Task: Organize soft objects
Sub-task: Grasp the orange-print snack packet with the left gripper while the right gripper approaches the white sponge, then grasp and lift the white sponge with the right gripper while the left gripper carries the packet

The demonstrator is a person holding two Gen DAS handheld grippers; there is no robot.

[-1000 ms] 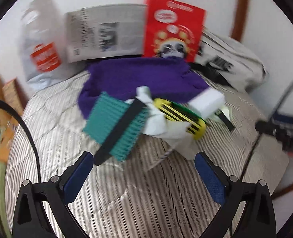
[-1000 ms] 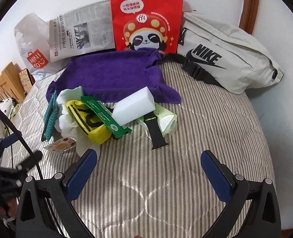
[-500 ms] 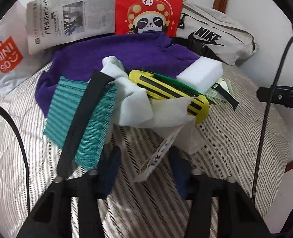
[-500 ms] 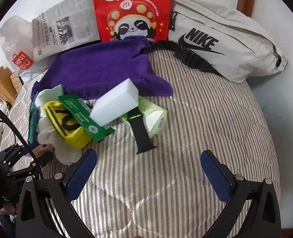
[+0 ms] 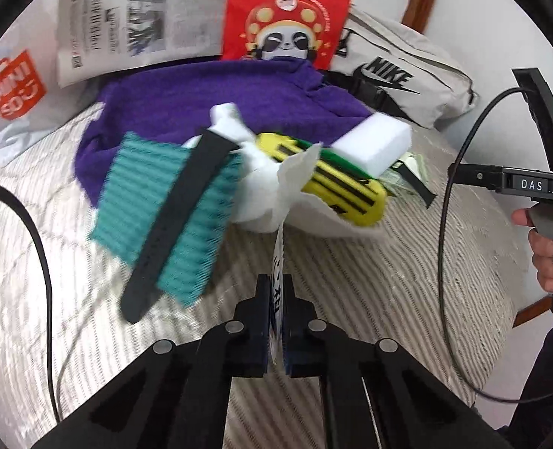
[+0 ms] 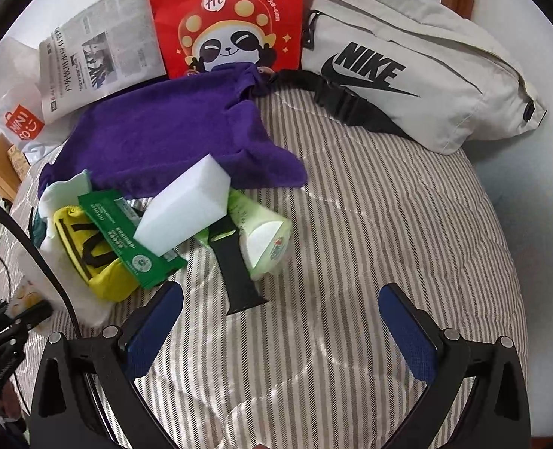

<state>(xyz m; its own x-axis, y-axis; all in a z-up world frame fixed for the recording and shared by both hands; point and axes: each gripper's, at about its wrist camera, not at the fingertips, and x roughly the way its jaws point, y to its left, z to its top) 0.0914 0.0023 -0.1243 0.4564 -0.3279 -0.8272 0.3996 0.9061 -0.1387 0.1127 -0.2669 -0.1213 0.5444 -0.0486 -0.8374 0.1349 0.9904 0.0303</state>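
The left gripper (image 5: pixel 275 292) is clamped on a thin white packet (image 5: pixel 278 262), held edge-on, its long axis running away toward the pile's white cloth (image 5: pixel 261 176). The right gripper (image 6: pixel 276 321) gapes empty over a striped quilt (image 6: pixel 370 224). A white wall (image 5: pixel 482 18) stands behind.

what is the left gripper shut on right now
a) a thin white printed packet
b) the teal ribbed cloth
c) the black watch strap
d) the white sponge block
a, in the left wrist view the left gripper is pinched on the edge of a thin white printed packet, while the other three lie untouched in the pile.
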